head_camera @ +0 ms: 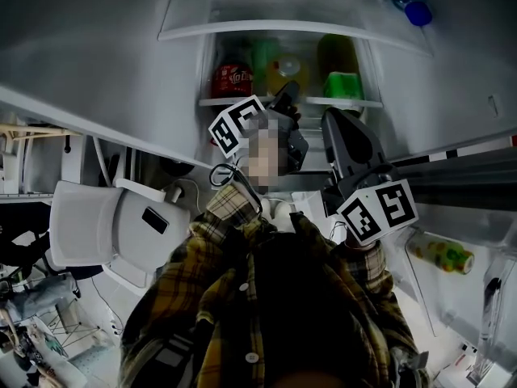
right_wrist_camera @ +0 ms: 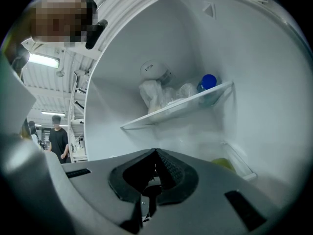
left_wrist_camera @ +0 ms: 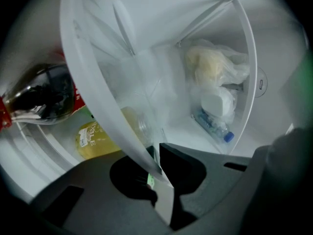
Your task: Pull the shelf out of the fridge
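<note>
Left gripper (left_wrist_camera: 155, 156) clamped on shelf (left_wrist_camera: 100, 102), white-edged, see-through

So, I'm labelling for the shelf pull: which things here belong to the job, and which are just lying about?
Job: shelf; left gripper, shut on its edge; right gripper, shut, empty.
Lying about: cola bottle; yellow bottle; bagged food; water bottle.

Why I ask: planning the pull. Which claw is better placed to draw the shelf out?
Left: the left claw is clamped on the white-rimmed clear fridge shelf. The right claw is shut, empty, touching no shelf.
</note>
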